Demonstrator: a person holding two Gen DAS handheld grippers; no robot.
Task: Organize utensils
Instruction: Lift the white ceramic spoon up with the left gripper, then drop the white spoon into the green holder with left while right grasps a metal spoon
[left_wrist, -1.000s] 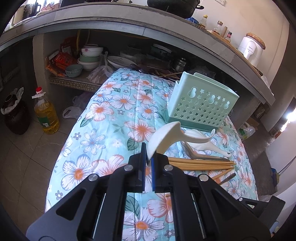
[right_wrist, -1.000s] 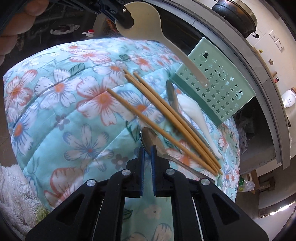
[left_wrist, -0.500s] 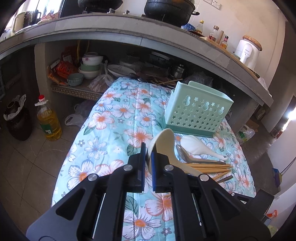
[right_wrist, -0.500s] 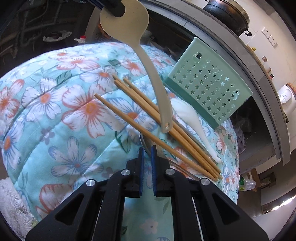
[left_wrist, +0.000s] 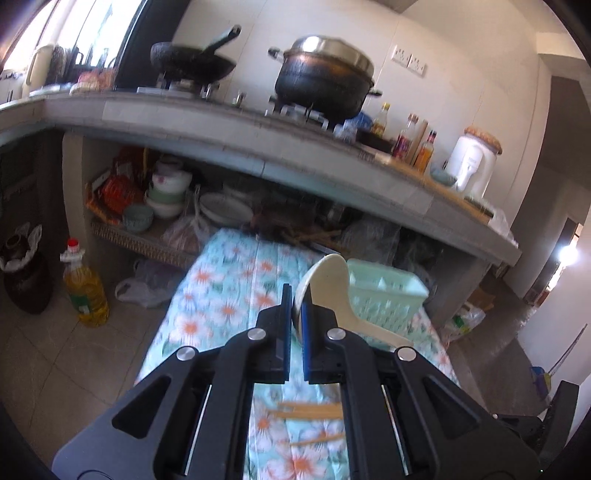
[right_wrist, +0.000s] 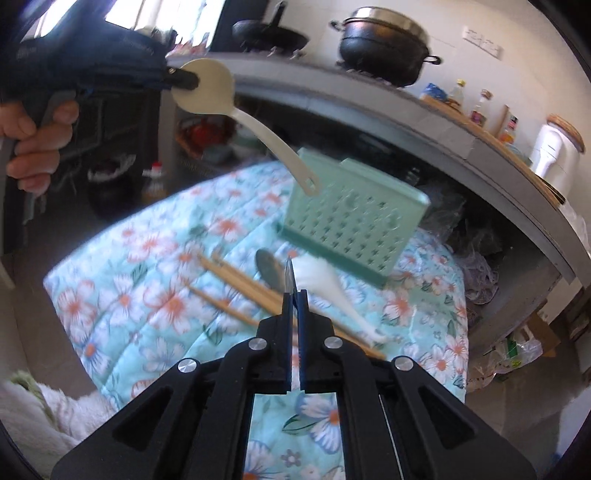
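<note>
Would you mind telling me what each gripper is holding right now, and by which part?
Left gripper: the cream rice paddle, pinched by its round blade. Right gripper: a metal spoon, seen edge-on, apparently clamped at its bowl.

Right hand-held gripper (right_wrist: 294, 295) clamping metal spoon (right_wrist: 289, 275), chopsticks (right_wrist: 236, 282) on floral quilt (right_wrist: 155, 295)

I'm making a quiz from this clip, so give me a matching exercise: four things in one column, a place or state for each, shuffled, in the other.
Things:
1. cream spoon
2. metal spoon
3. chopsticks
4. caddy

Places or states:
A. standing upright on the quilt
B. lying flat on the quilt
C. gripped edge-on in the right gripper
D. held up by its bowl in the left gripper

Pairs: 1-D, 2-C, 3-B, 4-A
</note>
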